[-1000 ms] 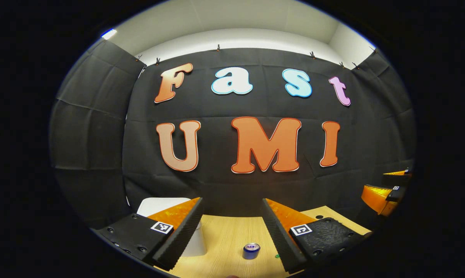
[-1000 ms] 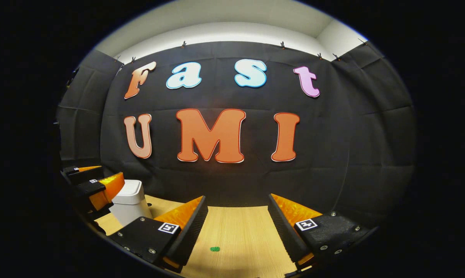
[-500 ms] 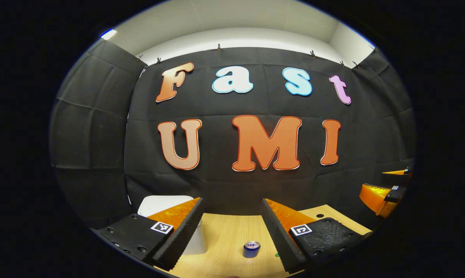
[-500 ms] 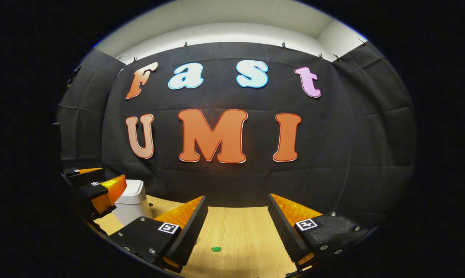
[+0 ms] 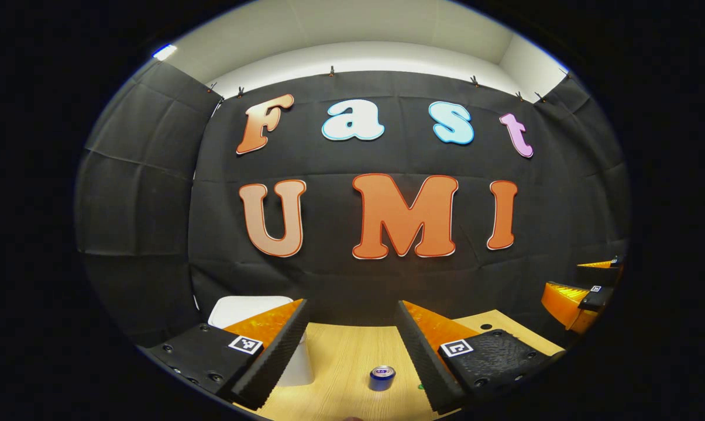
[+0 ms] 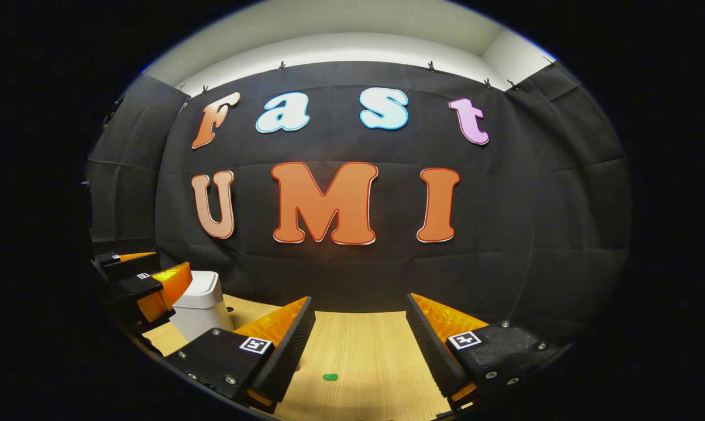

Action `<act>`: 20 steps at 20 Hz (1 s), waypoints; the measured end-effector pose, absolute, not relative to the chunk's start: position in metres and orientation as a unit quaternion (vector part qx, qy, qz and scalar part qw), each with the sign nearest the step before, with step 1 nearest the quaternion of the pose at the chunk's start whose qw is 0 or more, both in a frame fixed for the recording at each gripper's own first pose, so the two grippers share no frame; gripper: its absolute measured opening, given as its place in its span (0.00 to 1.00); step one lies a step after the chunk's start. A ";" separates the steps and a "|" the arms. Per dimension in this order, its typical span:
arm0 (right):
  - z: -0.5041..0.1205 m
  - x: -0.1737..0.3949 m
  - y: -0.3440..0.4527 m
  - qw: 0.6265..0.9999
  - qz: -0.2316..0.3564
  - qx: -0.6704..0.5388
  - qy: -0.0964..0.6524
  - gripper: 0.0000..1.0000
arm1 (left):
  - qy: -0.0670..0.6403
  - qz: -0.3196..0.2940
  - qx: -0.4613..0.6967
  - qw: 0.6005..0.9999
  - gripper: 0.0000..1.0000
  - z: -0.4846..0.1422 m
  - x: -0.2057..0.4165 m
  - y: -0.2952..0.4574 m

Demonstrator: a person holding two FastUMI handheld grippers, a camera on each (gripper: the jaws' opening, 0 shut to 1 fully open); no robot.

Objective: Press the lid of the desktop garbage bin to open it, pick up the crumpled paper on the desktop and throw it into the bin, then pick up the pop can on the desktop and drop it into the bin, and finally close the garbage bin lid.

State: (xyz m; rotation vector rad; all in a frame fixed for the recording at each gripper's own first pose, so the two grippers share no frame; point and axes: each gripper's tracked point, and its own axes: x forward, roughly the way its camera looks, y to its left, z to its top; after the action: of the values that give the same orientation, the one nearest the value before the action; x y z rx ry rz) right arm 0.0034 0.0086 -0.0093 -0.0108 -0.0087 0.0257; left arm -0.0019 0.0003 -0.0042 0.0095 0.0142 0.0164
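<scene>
Worktop (image 5: 340,356) lying pale wood under both tools. Garbage bin (image 6: 199,304) standing upright at worktop's left, lid looking closed; in left gripper view bin (image 5: 244,305) sitting just beyond left tool's left finger. Left tool (image 5: 352,351) hanging wide, gripping nothing. Right tool (image 6: 361,345) also wide, empty, well right of bin. Pop can (image 5: 381,377) standing upright between left tool's fingers, farther ahead. Small green speck (image 6: 329,377) lying ahead of right tool. Judging lid press coming first; left tool nearer, bin lying ahead-left.

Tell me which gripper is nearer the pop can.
Left. The pop can stands on the desk between the left gripper fingers; the right gripper faces bare desk farther right.
</scene>
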 end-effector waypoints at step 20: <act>-0.024 0.019 0.015 1.000 0.026 -0.002 0.004 0.94 | -0.003 0.053 0.003 0.999 0.94 0.002 0.004 0.014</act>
State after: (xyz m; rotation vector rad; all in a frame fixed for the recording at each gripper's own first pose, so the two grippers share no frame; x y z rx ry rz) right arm 0.0190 0.0147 -0.0241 -0.0047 0.0087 0.0523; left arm 0.0044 0.0139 0.0022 0.0052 -0.0052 0.1060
